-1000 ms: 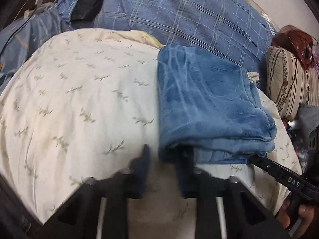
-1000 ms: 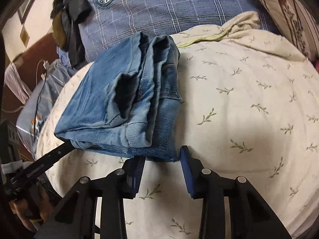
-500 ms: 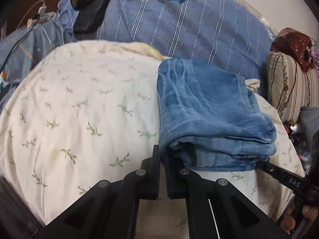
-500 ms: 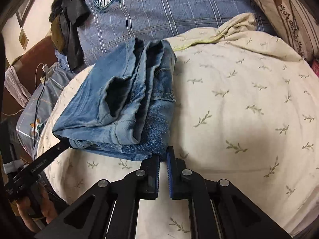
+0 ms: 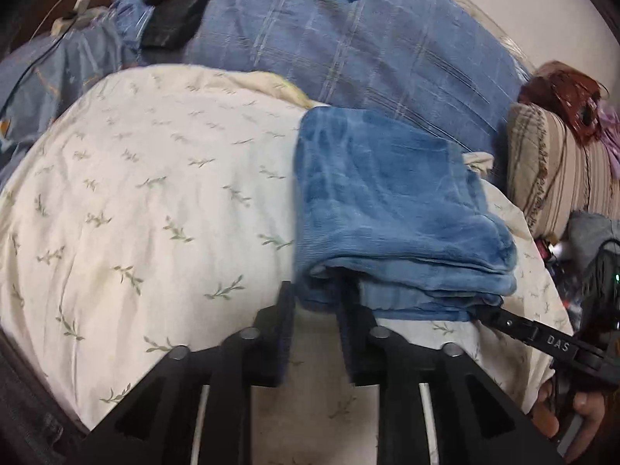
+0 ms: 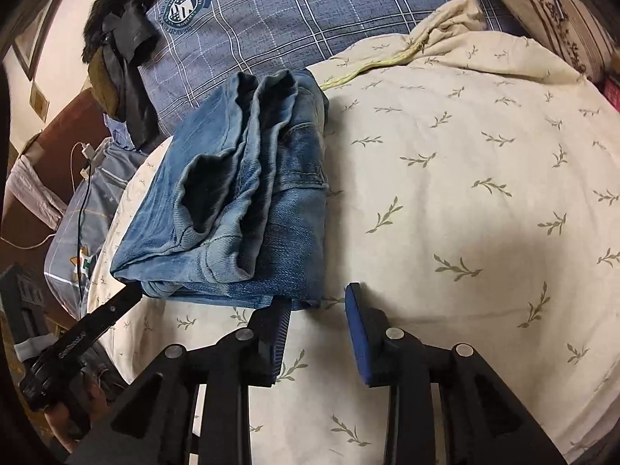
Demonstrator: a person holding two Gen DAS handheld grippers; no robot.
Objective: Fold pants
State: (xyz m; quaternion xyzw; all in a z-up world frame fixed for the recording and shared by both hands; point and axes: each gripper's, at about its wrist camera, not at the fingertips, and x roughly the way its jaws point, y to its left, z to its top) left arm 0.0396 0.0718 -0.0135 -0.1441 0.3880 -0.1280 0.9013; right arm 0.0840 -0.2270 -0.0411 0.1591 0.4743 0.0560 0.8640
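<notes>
**Looks like somebody's bedroom at home**

Pretty clearly a lived-in bedroom, not a lab or studio. Everything sits on a bed (image 6: 484, 201) with a cream cover printed with little green sprigs, and a blue plaid blanket (image 6: 294, 11) with a round crest patch is bunched up behind it. There's a striped pillow (image 5: 558, 178) off to one side, a white charger and cable (image 6: 83, 155) trailing by the edge of the bed, and a picture frame (image 6: 29, 44) on the pale wall. Folded jeans (image 6: 248, 201) on the bed and some dark clothes (image 6: 124, 73) tossed on the blanket add to the homey clutter.
</notes>
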